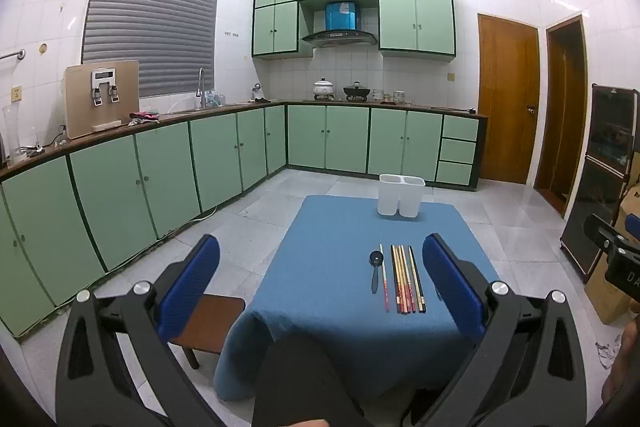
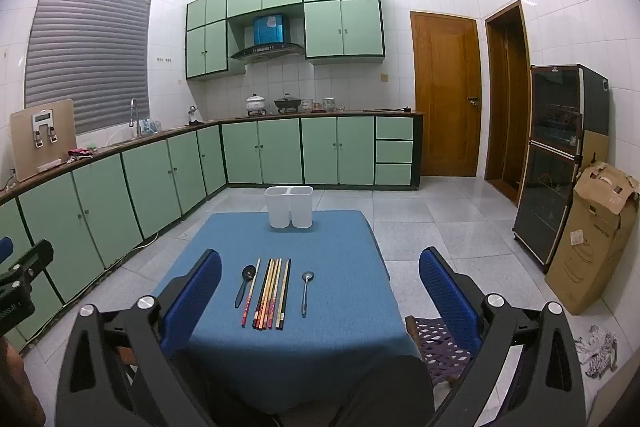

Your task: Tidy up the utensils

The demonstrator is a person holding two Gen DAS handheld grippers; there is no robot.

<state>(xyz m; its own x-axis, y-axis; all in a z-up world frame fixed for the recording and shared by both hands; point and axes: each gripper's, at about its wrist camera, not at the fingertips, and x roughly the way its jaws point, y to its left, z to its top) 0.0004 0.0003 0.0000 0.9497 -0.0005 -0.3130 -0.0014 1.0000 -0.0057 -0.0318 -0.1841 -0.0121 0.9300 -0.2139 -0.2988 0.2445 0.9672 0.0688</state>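
A row of several chopsticks [image 1: 406,278] lies on the blue-covered table [image 1: 328,287], with a black spoon [image 1: 375,269] on its left. In the right wrist view the chopsticks [image 2: 269,293] have the black spoon [image 2: 245,285] on the left and a metal spoon [image 2: 306,291] on the right. A white two-compartment holder [image 1: 401,195] stands at the table's far edge; it also shows in the right wrist view [image 2: 289,207]. My left gripper [image 1: 320,267] is open and empty, above the table's near side. My right gripper [image 2: 320,279] is open and empty, held back from the utensils.
A brown wooden stool [image 1: 208,323] stands left of the table. A seat with a purple woven cover [image 2: 440,347] is at the right. Green cabinets [image 1: 160,171] line the left and back walls. A cardboard box [image 2: 592,239] and a dark glass cabinet [image 2: 556,163] stand at the right.
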